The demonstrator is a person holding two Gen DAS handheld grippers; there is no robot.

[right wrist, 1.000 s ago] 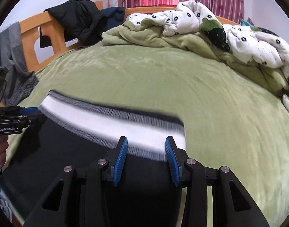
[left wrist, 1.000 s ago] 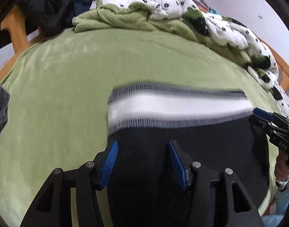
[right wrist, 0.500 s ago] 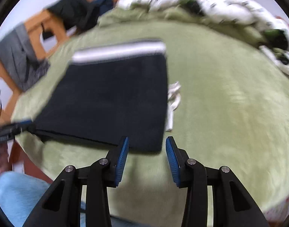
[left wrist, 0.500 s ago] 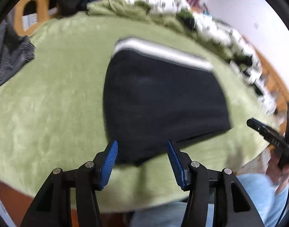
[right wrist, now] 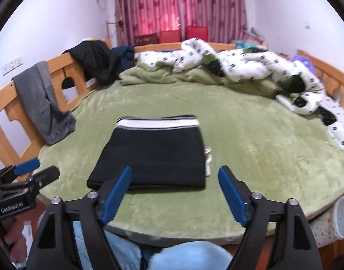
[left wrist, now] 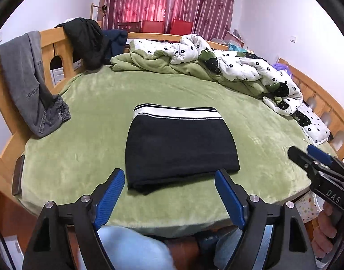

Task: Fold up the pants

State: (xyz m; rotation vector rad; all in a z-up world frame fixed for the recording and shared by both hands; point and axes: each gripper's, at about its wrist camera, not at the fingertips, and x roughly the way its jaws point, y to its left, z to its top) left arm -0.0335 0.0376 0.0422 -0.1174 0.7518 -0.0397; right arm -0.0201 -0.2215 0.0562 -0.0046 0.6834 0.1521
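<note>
While the pants (left wrist: 181,148) lie folded on the bed (left wrist: 82,135), waistband far, hold both tongs wide and empty. Left tongs (left wrist: 169,193), right tongs (right wrist: 174,189): leave the stack square, I judge.

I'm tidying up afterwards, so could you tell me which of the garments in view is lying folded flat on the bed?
The black pants with the white striped waistband, a neat rectangle on the green bedspread; the grey trousers and black jacket hang over the wooden bed rail.
</note>
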